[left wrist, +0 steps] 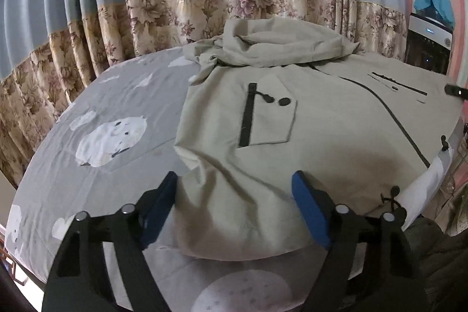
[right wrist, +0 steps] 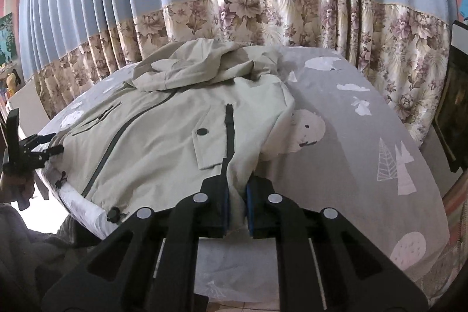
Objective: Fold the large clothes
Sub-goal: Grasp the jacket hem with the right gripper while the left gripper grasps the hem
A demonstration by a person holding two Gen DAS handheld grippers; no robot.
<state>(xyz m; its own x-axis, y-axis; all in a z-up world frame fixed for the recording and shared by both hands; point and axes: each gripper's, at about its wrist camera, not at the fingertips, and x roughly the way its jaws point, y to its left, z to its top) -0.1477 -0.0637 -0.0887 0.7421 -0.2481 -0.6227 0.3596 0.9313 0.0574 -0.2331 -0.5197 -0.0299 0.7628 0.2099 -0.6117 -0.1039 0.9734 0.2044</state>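
A pale beige hooded jacket [left wrist: 292, 113] with black zips and a flap pocket lies front up on the bed, hood bunched at the far end. It also shows in the right wrist view [right wrist: 163, 136]. My left gripper [left wrist: 235, 195] is open, its blue pads either side of the jacket's near hem, not closed on it. My right gripper [right wrist: 237, 195] is shut on the jacket's near hem corner, fabric pinched between the blue pads [right wrist: 225, 201]. In the right wrist view another gripper [right wrist: 41, 148] shows at the far left beside the jacket's other edge.
The grey bed sheet [right wrist: 365, 142] with white animal and tree prints covers the bed. Blue and floral curtains [right wrist: 263, 13] hang behind. A dark cabinet [left wrist: 427, 48] with a blue cloth on top stands at the right. The bed's near edge drops off below the grippers.
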